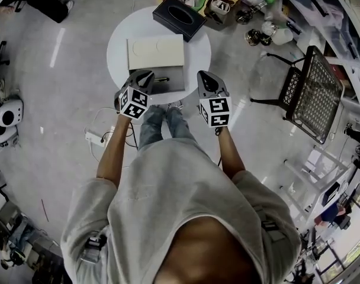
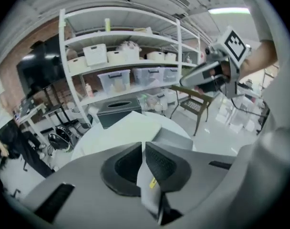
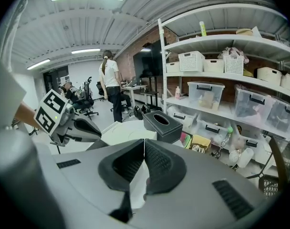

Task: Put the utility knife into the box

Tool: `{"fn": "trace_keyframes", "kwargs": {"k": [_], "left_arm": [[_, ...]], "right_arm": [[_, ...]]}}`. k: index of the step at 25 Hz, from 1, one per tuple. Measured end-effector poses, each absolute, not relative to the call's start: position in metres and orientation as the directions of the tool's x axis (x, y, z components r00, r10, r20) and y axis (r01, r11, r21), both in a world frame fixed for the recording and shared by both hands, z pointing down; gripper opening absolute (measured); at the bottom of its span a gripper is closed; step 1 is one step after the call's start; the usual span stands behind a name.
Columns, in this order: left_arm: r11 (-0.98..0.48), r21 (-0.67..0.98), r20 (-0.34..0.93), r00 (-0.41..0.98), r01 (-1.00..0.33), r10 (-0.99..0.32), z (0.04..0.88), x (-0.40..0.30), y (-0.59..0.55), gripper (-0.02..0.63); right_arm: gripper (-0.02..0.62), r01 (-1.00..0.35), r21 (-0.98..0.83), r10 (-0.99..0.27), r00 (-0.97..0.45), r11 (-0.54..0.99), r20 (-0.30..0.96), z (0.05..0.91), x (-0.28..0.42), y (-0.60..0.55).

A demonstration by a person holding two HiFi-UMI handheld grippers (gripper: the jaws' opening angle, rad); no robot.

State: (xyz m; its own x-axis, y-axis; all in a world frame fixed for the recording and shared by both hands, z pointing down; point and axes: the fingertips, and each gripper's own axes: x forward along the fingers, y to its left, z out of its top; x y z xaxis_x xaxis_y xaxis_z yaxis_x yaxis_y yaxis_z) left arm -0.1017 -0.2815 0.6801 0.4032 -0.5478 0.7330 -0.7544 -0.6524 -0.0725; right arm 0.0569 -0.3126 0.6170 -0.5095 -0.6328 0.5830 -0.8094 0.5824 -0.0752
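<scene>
A grey box (image 1: 174, 86) with its cream lid (image 1: 156, 53) swung open stands on the round white table (image 1: 118, 52). A small dark utility knife (image 1: 161, 78) lies inside the box, just right of my left gripper (image 1: 145, 76). That gripper hangs over the box's near left corner, shut, with its tips touching (image 2: 143, 144). Through the gap behind the tips a grey surface with a yellow mark (image 2: 152, 182) shows. My right gripper (image 1: 205, 77) hovers at the box's near right side, shut and empty (image 3: 144, 142).
A black tissue box (image 1: 179, 18) sits at the table's far edge. Beyond it are yellow bins (image 1: 218, 2) and shelving. A mesh chair (image 1: 313, 93) stands to the right. A power strip (image 1: 94, 138) lies on the floor at the left.
</scene>
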Motion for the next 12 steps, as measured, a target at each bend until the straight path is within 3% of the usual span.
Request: {"fn": "trace_keyframes", "kwargs": {"k": [8,12], "left_arm": [[-0.305,0.241,0.512,0.388,-0.921,-0.767,0.616,-0.153,-0.292,0.020],[-0.241,0.239,0.462,0.328,-0.941,-0.824,0.589,-0.175,-0.295,0.018]], "right_arm": [[0.031,-0.784,-0.063,-0.635,-0.543,0.617,0.549,0.603,0.032,-0.320],[0.031,-0.777,-0.056,-0.646,-0.559,0.627,0.520,0.590,0.022,-0.327]]}}
